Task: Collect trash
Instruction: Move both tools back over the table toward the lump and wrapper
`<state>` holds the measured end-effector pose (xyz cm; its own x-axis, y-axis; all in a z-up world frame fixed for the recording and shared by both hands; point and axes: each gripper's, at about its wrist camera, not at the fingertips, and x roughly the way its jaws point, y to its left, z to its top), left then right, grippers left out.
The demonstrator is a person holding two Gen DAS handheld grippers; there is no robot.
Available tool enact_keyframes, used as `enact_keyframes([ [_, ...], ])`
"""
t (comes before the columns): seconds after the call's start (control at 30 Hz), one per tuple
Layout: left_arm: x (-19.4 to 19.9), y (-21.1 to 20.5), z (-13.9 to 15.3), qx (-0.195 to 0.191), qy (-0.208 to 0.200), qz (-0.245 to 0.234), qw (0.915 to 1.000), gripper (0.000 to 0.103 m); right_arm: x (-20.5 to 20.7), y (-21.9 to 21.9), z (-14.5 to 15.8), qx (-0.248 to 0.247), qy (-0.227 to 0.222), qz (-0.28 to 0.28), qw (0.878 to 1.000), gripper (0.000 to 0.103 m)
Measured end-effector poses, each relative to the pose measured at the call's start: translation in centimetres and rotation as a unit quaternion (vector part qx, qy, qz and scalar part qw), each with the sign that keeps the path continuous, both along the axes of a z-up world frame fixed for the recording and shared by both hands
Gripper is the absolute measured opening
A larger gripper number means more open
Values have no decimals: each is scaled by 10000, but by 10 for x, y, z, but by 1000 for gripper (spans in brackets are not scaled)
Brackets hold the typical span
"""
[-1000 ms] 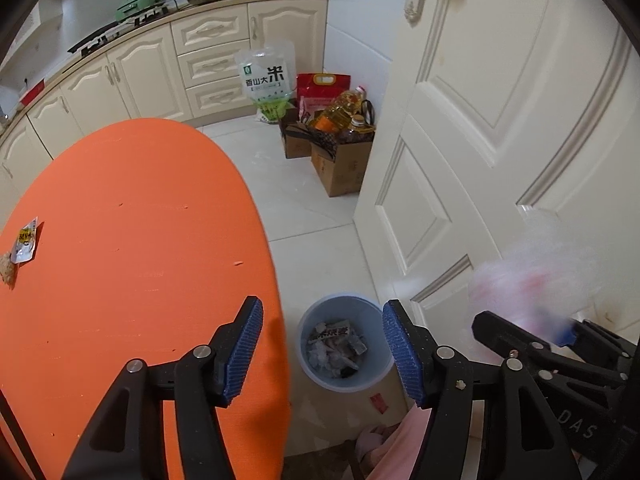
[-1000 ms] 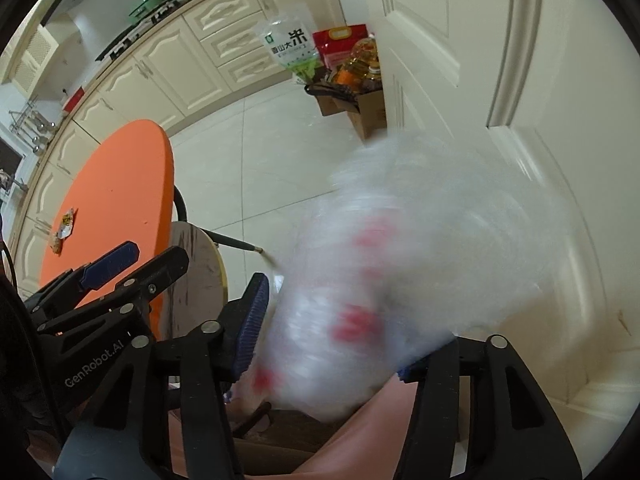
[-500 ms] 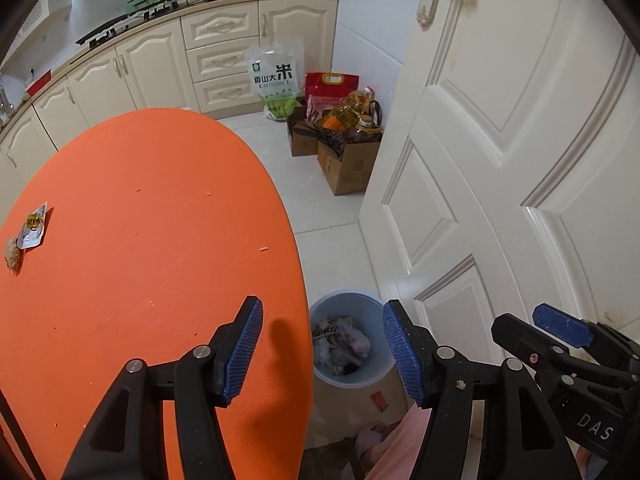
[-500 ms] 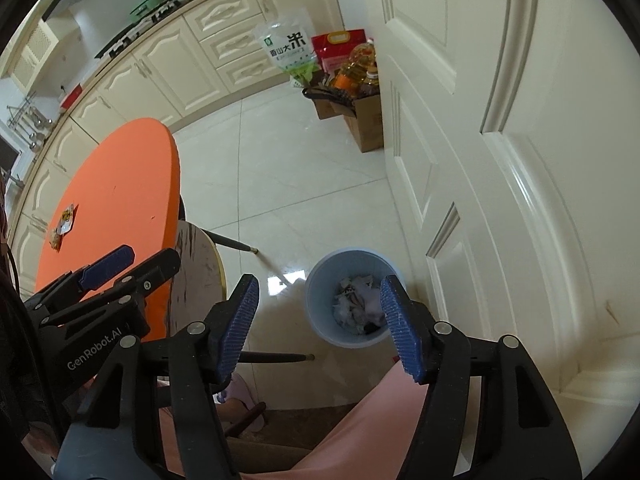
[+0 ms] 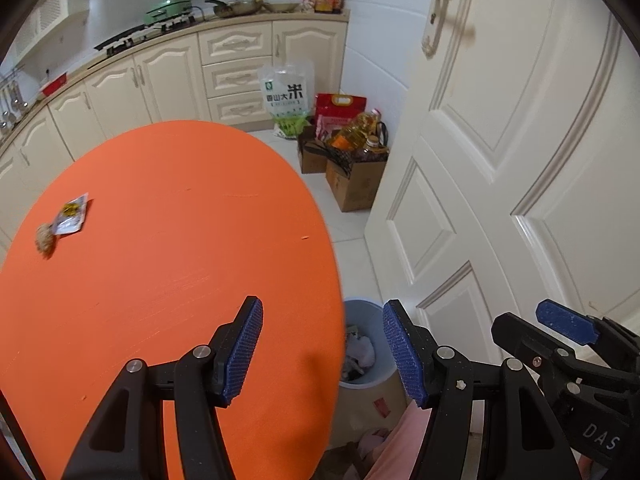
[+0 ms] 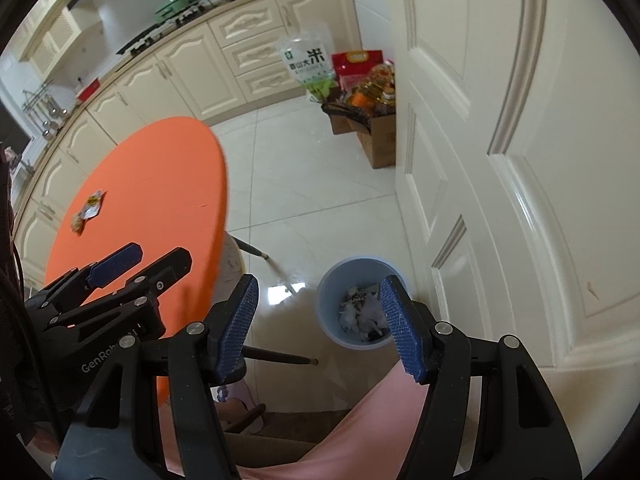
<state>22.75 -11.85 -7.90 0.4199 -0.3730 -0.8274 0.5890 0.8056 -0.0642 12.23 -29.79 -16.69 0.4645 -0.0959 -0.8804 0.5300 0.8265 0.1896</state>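
Note:
My left gripper hangs open and empty over the near edge of the round orange table. On the table's far left lie a small silver-and-yellow wrapper and a brown lump. On the floor beside the table stands a pale blue trash bin, partly hidden by the table edge, with crumpled wrappers inside. My right gripper is above the bin; its jaws are opening with nothing between them. The wrapper also shows in the right wrist view.
A white panelled door stands close on the right. Cardboard boxes with oil bottles and a rice bag sit against the cream cabinets. A stool is tucked under the table. The person's pink clothing fills the bottom.
One second ago a clear bag with red print was in my right gripper; it has been let go and is gone from the jaws. Both grippers have since risen.

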Motion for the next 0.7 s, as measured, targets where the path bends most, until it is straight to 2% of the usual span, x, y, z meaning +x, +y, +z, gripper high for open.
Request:
enact_keyframes([
  [0.37, -37, 86, 24, -222, -367, 635, 9971, 65, 10, 72, 31, -354, -240, 583, 9974, 76],
  [0.47, -45, 116, 28, -234, -467, 925, 9943, 72, 16, 90, 33, -310, -258, 761, 9963, 79],
  [0.53, -49, 136, 30, -190, -532, 1177, 9914, 72, 20, 101, 34, -286, -286, 893, 9952, 89],
  [0.7, -55, 183, 28, -76, -492, 1735, 9836, 75, 38, 136, 33, -301, -298, 1253, 9912, 90],
])
